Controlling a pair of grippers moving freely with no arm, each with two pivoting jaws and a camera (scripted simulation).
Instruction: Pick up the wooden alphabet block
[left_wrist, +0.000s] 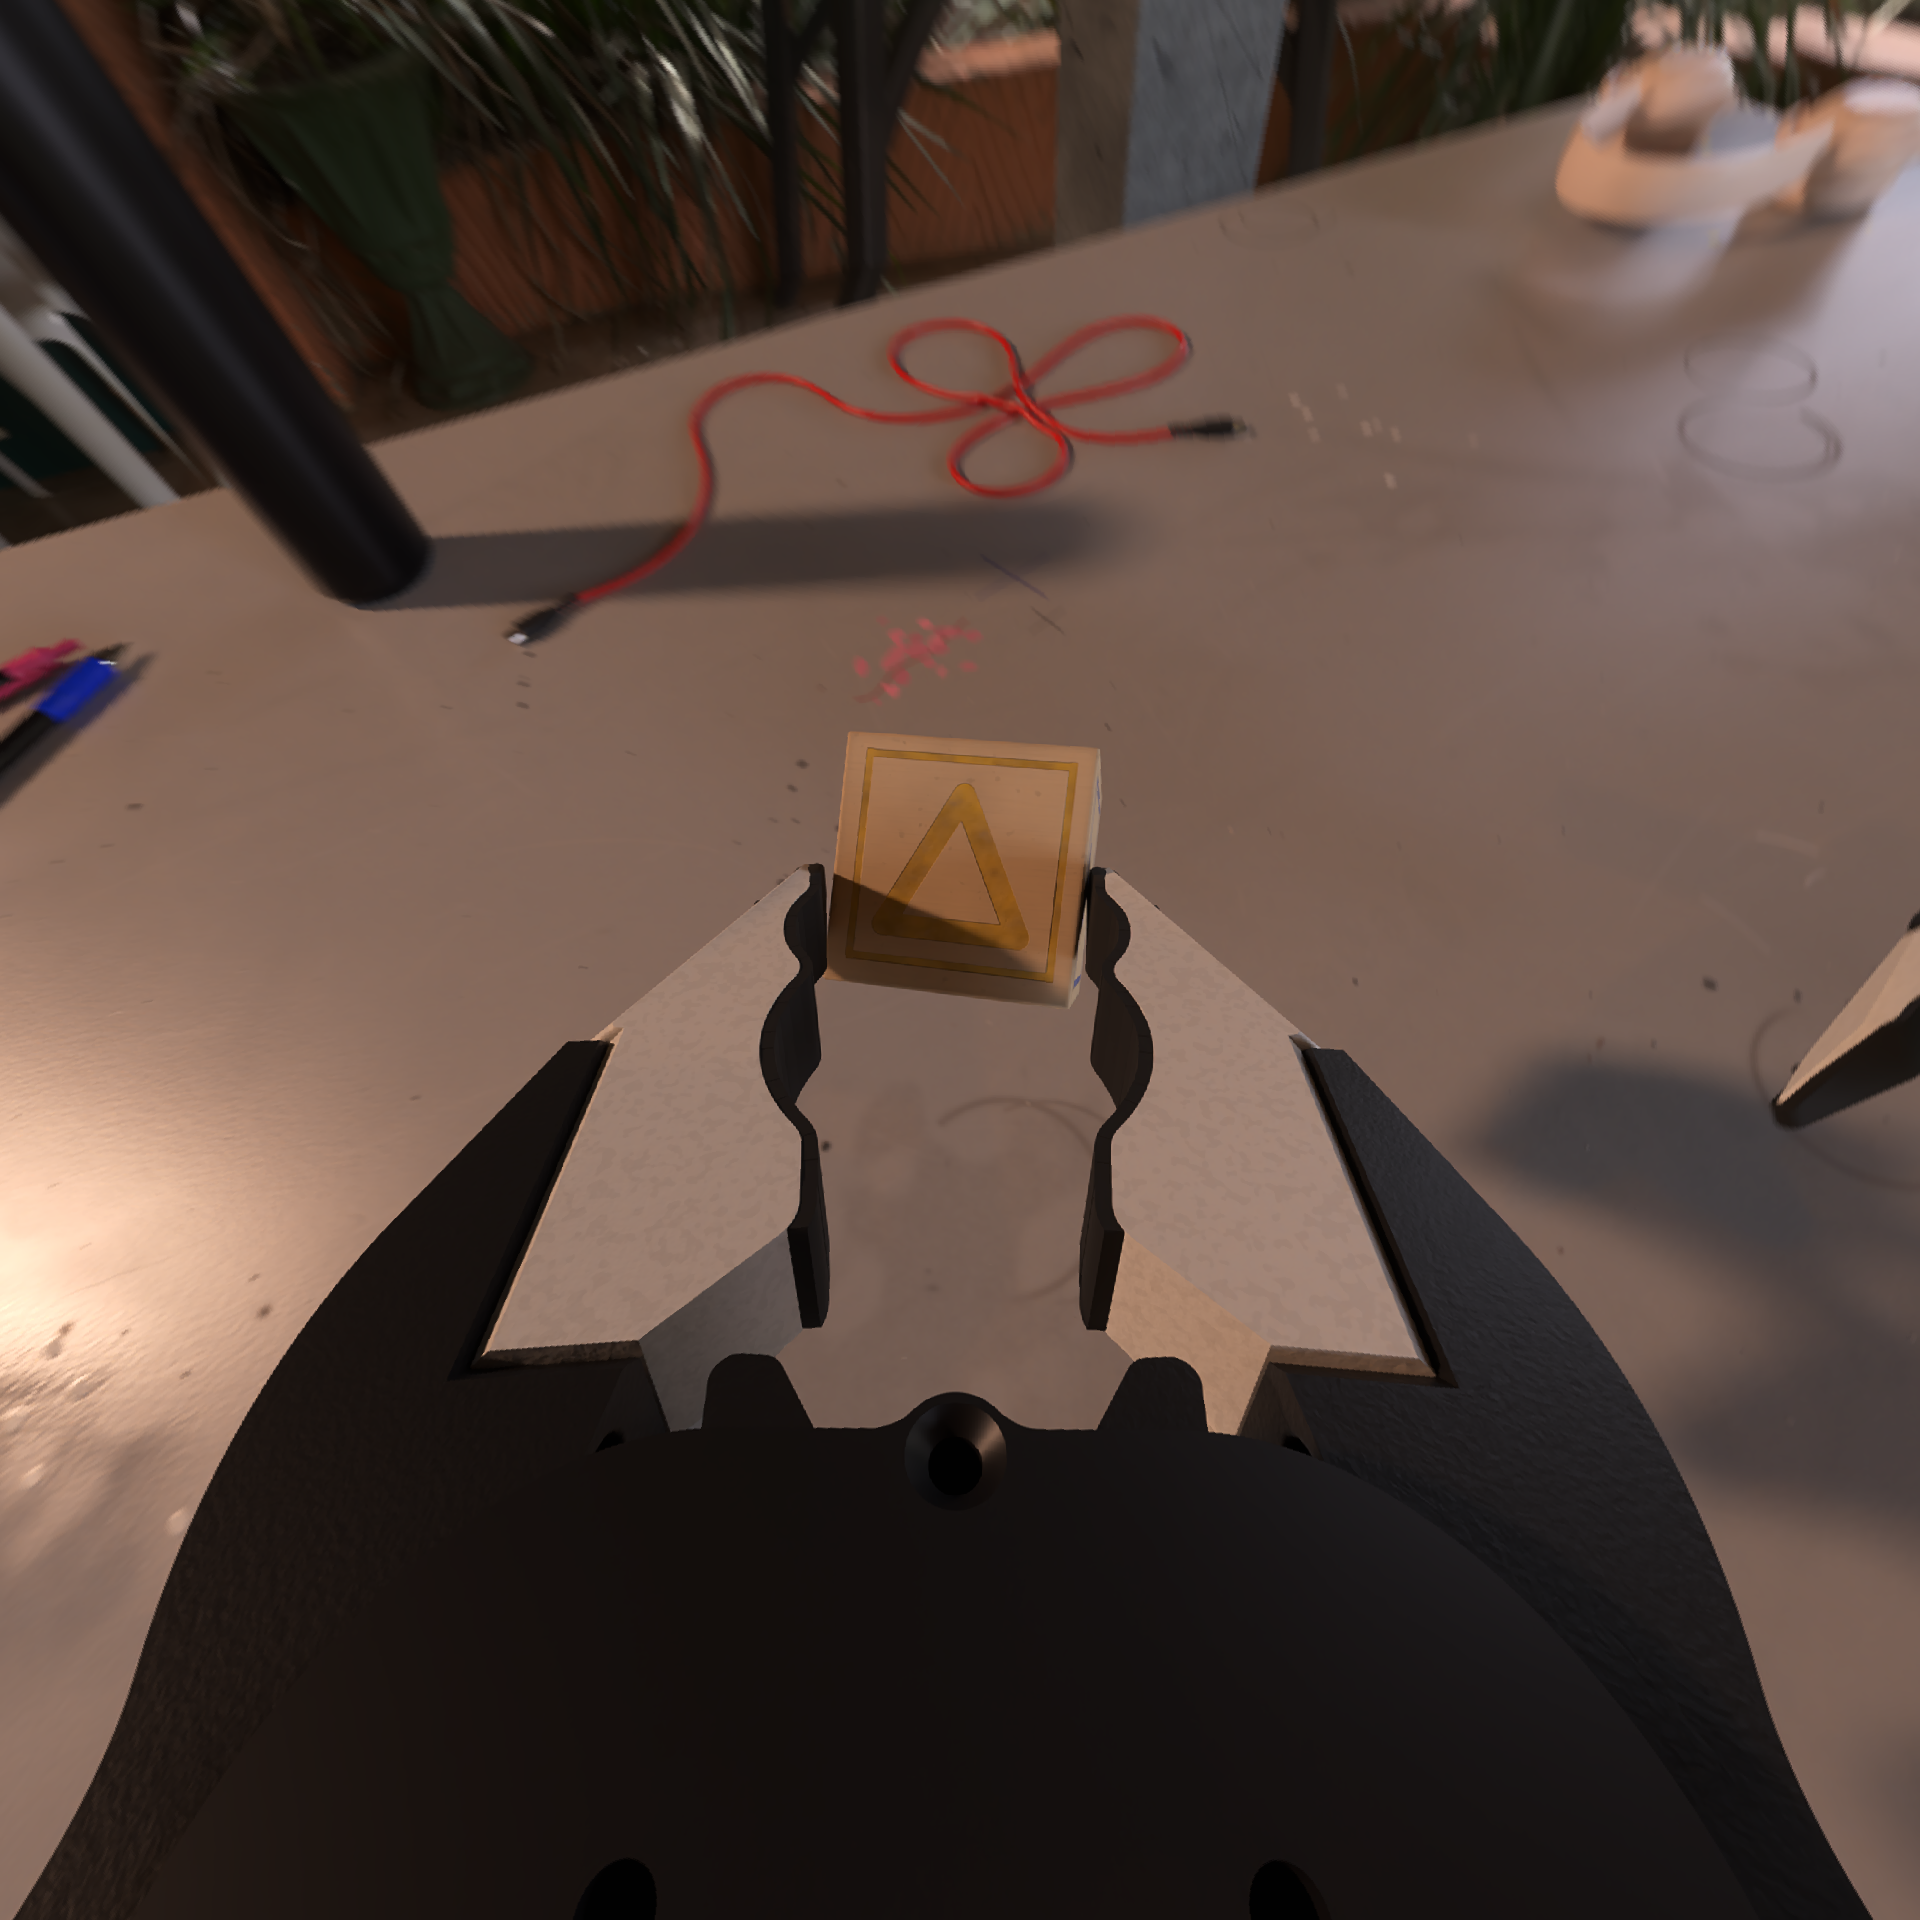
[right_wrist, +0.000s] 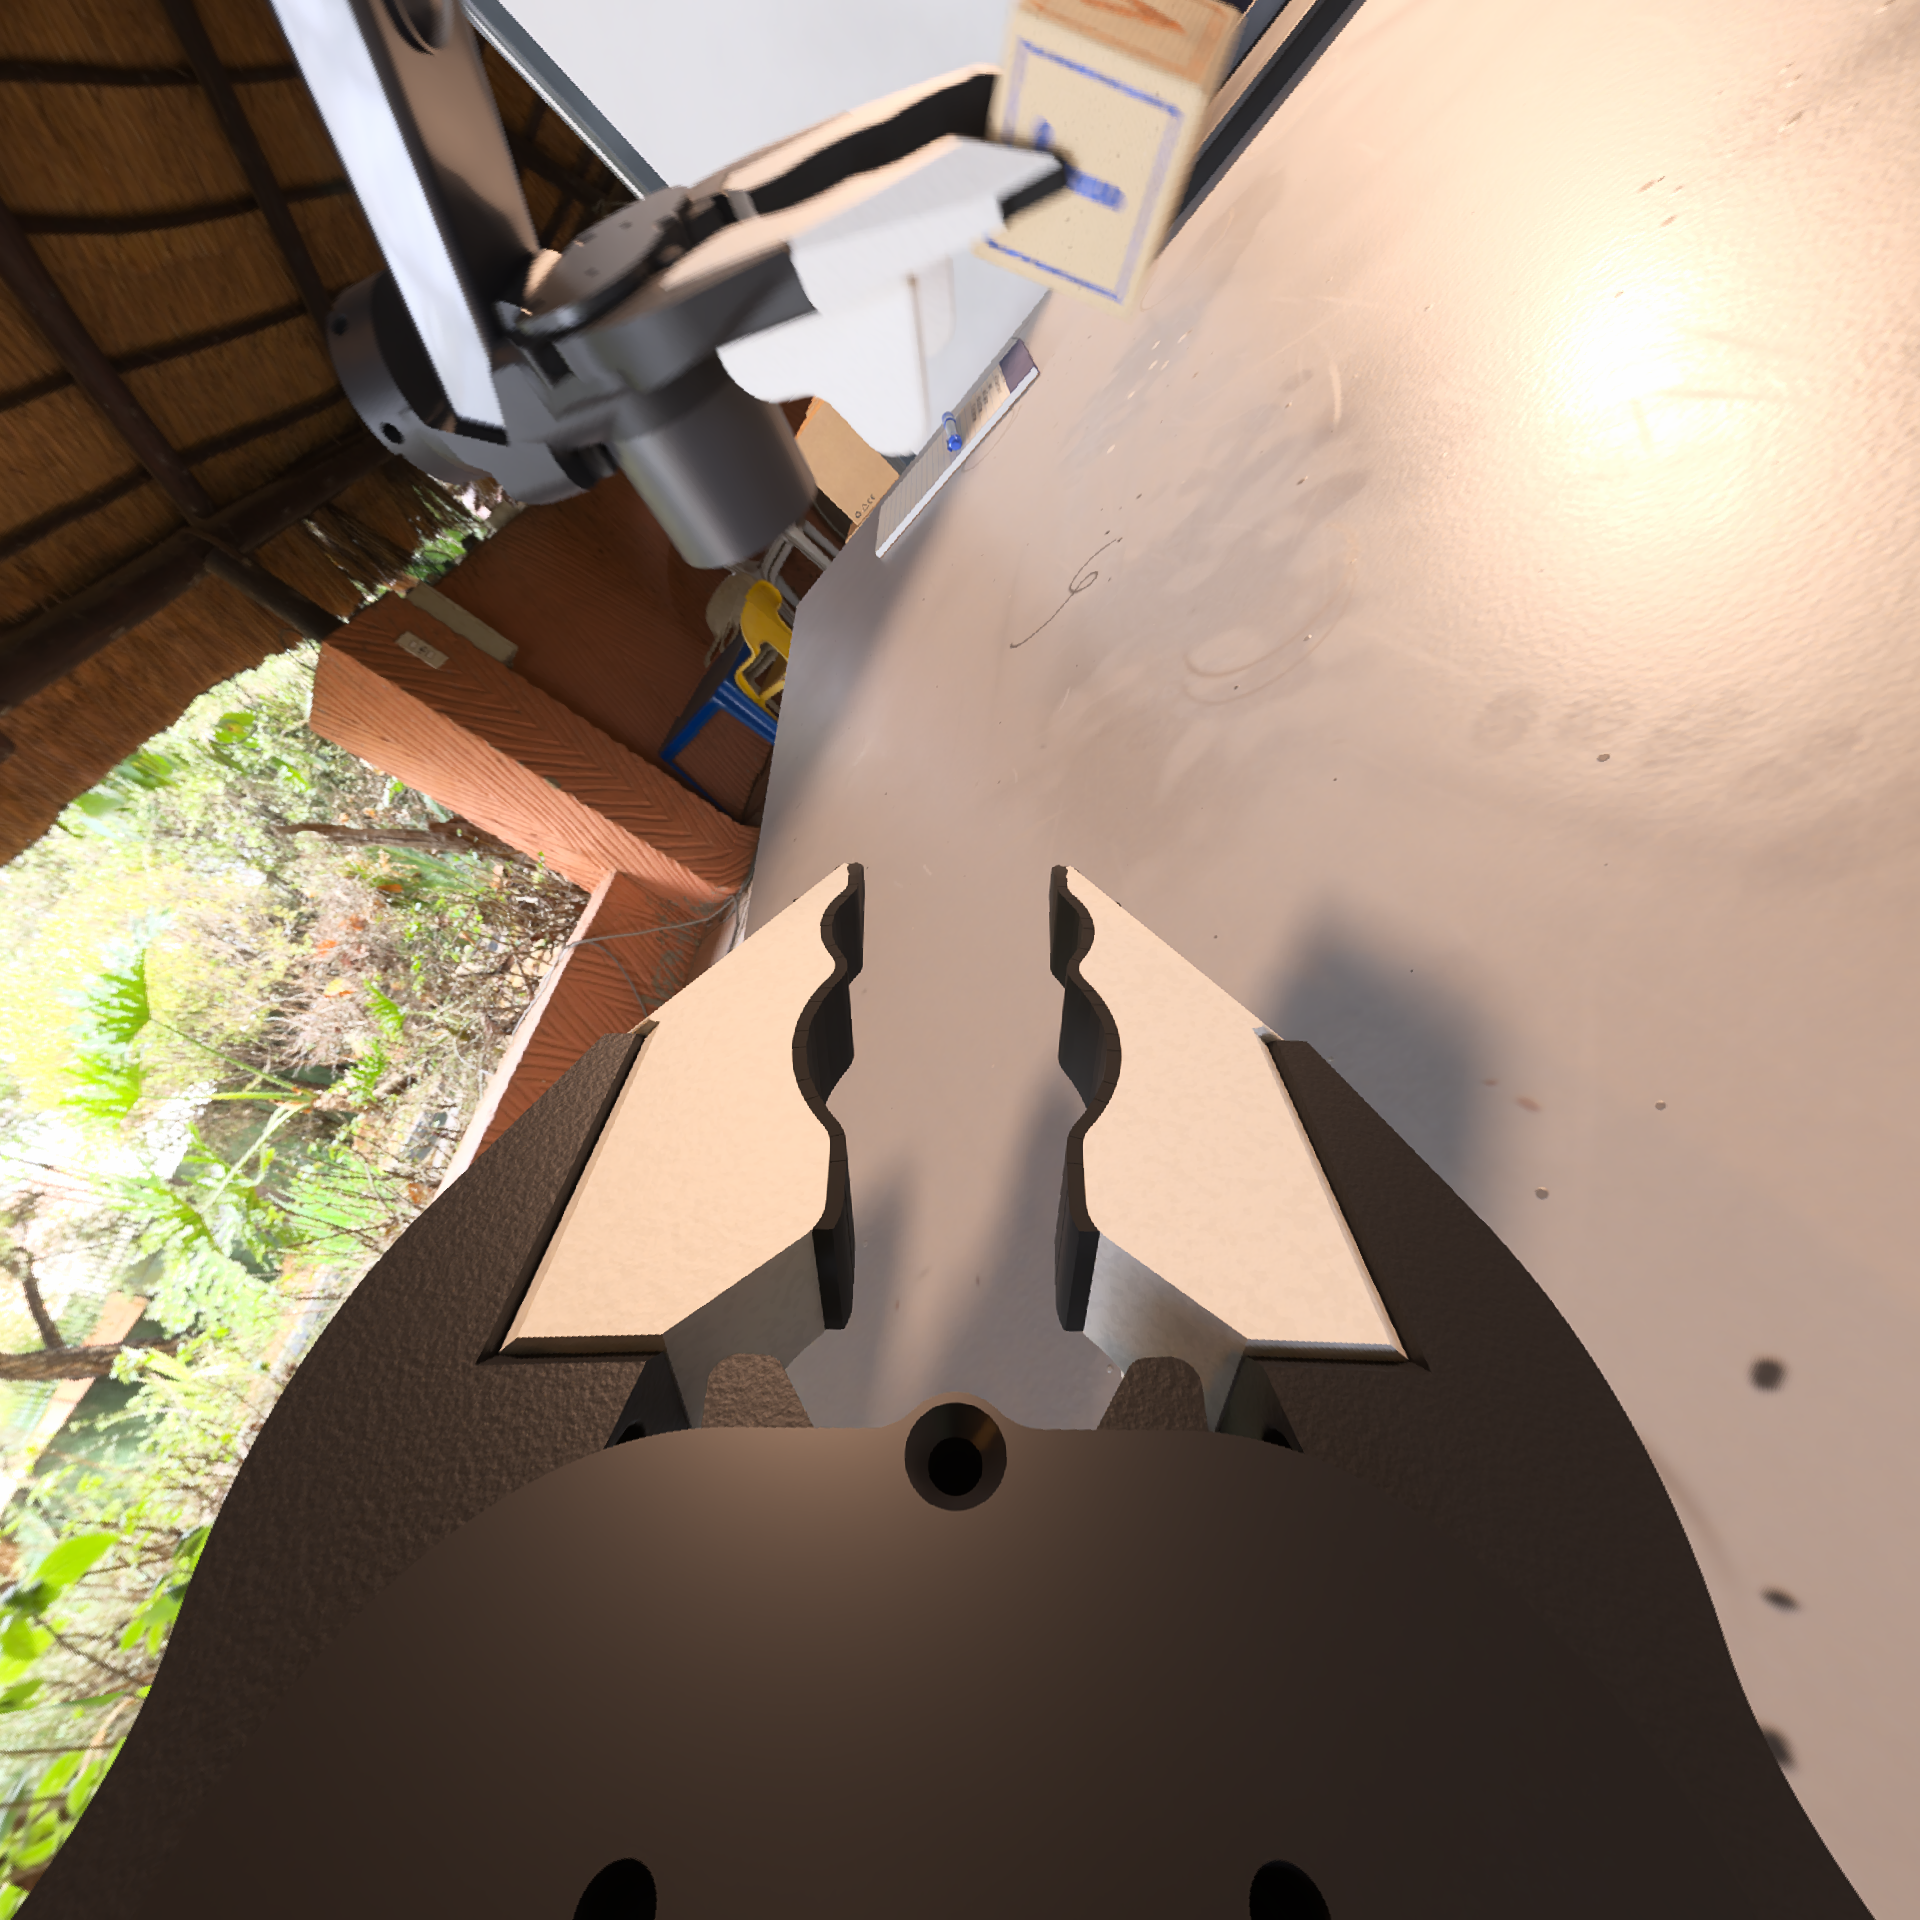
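The wooden alphabet block (left_wrist: 961, 868) is a tan cube with a yellow square frame and a triangular mark on the face toward me. My left gripper (left_wrist: 958, 896) is shut on it, with the fingertips pressed on its left and right sides. The block looks slightly tilted and just off the table (left_wrist: 1351, 727). The right wrist view shows the same block (right_wrist: 1101, 156) with a blue-framed face, and the left gripper's near finger (right_wrist: 914, 208) clamped against it. My right gripper (right_wrist: 956, 883) is open and empty over bare table. One of its fingertips (left_wrist: 1860, 1039) shows at the right edge of the left wrist view.
A looped red cable (left_wrist: 997, 416) lies beyond the block. A black post (left_wrist: 208, 312) stands at the far left, with pens (left_wrist: 62, 686) near it. Tan hats (left_wrist: 1714, 156) lie at the far right. A notepad with a blue pen (right_wrist: 956, 447) sits at the table's edge.
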